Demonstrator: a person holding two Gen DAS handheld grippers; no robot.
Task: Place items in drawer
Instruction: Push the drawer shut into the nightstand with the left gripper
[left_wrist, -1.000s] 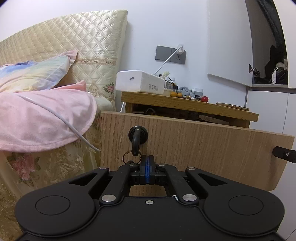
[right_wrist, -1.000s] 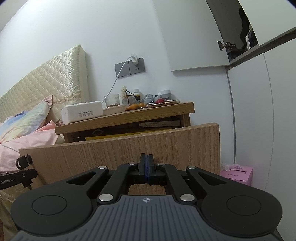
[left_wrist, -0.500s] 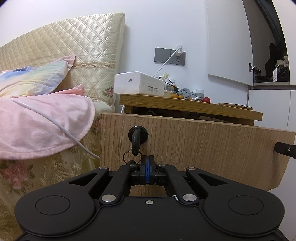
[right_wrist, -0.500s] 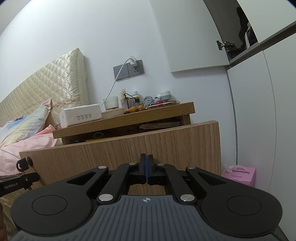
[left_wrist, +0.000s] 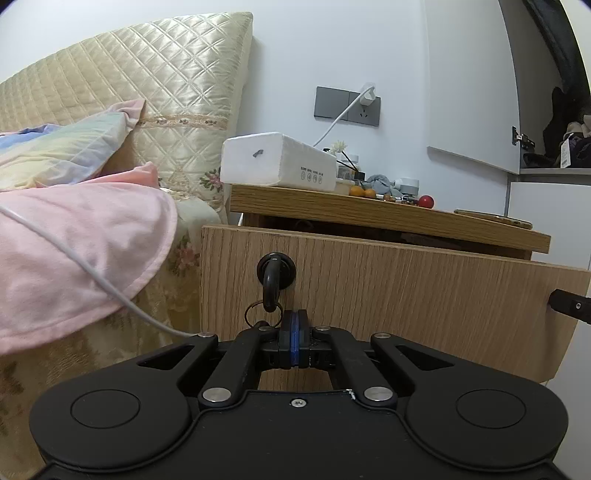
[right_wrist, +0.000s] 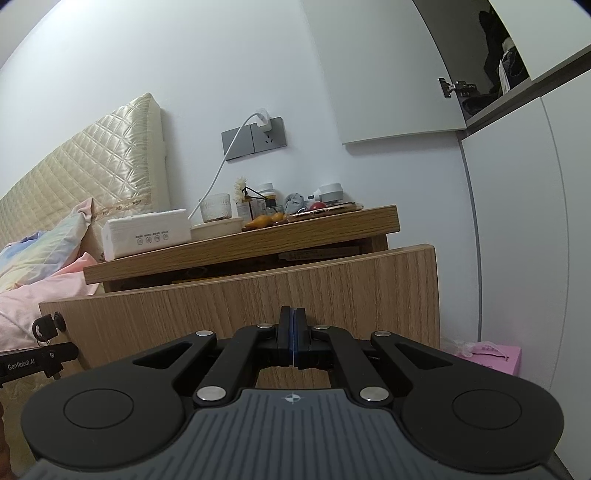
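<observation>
Bedside bench (left_wrist: 388, 218), drawer (left_wrist: 369, 291) creeping shut
Gap narrower than a second ago; both hand-held grippers, left (left_wrist: 293, 334) and right (right_wrist: 292, 334), pressed together, empty, against its front.

White wall (right_wrist: 147, 92), quilted headboard (left_wrist: 147, 85)

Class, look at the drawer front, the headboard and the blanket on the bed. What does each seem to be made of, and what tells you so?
Drawer front: wood or wood-look laminate, matt, with straight vertical grain lines.
Headboard: padded cream fabric, probably satin, with a sheen and diamond quilting.
Blanket: soft pink cloth, maybe fleece, matt and draping in folds.
</observation>
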